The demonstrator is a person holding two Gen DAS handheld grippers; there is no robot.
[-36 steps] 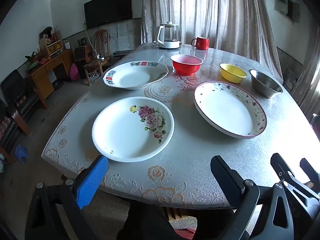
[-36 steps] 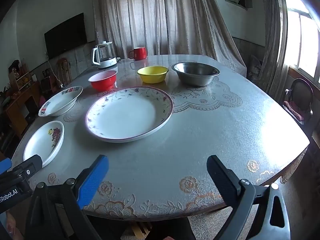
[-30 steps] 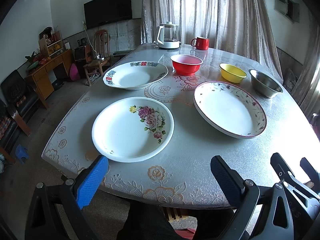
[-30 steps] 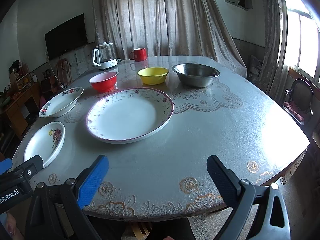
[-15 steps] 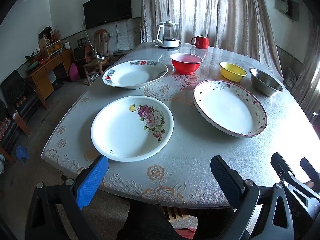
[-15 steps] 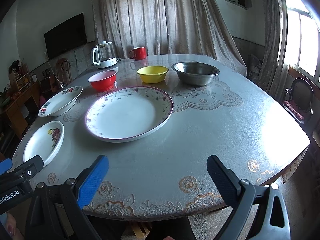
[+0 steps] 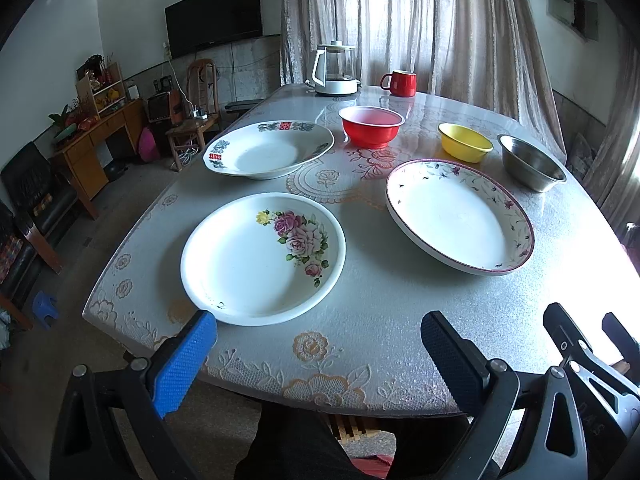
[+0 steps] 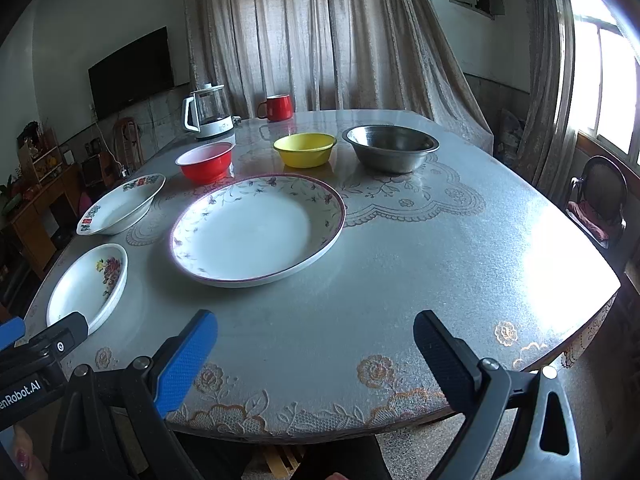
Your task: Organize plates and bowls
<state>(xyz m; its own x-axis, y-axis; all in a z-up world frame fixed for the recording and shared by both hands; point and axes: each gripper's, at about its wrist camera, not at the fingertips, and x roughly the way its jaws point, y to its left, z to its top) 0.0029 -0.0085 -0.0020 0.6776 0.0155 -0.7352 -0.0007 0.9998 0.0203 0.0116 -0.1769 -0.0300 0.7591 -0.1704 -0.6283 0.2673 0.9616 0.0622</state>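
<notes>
A rose plate [image 7: 262,258] [image 8: 88,284] lies nearest the left front edge. A large plate with a purple rim [image 7: 458,214] [image 8: 258,228] lies in the middle. A white dish with red marks [image 7: 270,154] [image 8: 122,204] sits behind the rose plate. A red bowl [image 7: 371,125] [image 8: 206,162], a yellow bowl [image 7: 465,147] [image 8: 305,149] and a steel bowl [image 7: 532,162] [image 8: 391,147] stand in a row at the back. My left gripper [image 7: 318,338] is open and empty just before the rose plate. My right gripper [image 8: 316,338] is open and empty over the front edge.
A glass kettle [image 7: 336,70] [image 8: 208,116] and a red mug [image 7: 399,83] [image 8: 277,107] stand at the table's far end. The grey table [image 8: 460,248] has a lace-patterned cover. A chair [image 8: 600,200] stands at the right; a cabinet [image 7: 96,140] stands at the left.
</notes>
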